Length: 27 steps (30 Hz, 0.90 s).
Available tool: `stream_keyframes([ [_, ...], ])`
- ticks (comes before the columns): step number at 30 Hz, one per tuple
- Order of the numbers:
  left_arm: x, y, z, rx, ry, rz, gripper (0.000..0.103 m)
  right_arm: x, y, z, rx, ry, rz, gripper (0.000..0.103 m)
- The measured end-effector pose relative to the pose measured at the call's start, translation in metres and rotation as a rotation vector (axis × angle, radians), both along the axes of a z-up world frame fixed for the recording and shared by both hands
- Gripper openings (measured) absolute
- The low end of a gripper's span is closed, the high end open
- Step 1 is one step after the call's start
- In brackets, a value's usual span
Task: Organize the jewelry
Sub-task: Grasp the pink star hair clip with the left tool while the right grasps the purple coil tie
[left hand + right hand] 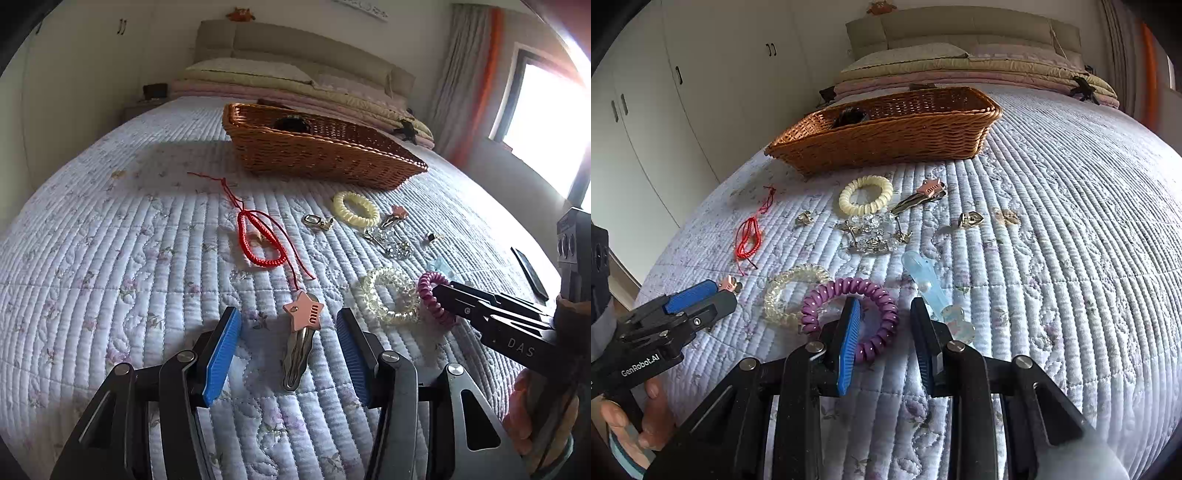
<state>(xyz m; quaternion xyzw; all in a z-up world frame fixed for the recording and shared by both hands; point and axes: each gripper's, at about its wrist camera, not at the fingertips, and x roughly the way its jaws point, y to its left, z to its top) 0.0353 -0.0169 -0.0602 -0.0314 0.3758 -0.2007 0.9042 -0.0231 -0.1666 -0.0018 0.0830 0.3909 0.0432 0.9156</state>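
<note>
A wicker basket [325, 147] [886, 129] stands on the quilted bed, a dark item inside. My left gripper [288, 325] is open, its blue pads on either side of a pink star hair clip [303, 314] lying on the quilt. My right gripper [884, 314] is open, its left pad inside the ring of a purple spiral hair tie [879, 295], which also shows in the left wrist view [428, 291]. A clear spiral hair tie [790, 291] [388, 299] lies beside it. A red cord bracelet [258, 240] [748, 240] lies further left.
A cream spiral hair tie [864, 195], a second star clip [923, 194], crystal pieces [871, 232], small metal clasps [969, 219] and a pale blue clip [923, 280] lie between grippers and basket. Pillows and headboard are behind; wardrobes left, window right.
</note>
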Motion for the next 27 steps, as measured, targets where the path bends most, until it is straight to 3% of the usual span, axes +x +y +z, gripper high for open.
stream_keyframes([
  [2,-0.001,-0.004,0.000,0.020,-0.010,-0.002,0.044,-0.001,0.003,-0.001,-0.015,-0.013,-0.007,0.031],
  [11,0.003,-0.008,0.001,0.036,-0.002,-0.004,0.044,0.002,0.006,-0.003,-0.042,-0.016,-0.020,0.031],
  [16,0.002,-0.012,0.001,0.062,-0.017,-0.002,0.030,0.002,0.006,-0.004,-0.048,-0.020,-0.021,0.030],
  [19,0.003,-0.008,0.001,0.048,-0.012,0.010,0.022,0.002,0.005,-0.003,-0.042,-0.023,-0.022,0.026],
  [21,0.003,-0.006,0.001,0.039,-0.014,0.008,0.022,0.001,0.004,-0.003,-0.036,-0.025,-0.021,0.019],
  [27,0.000,-0.006,0.002,0.029,-0.026,0.003,0.022,-0.003,-0.003,-0.002,-0.006,-0.040,-0.025,0.014],
])
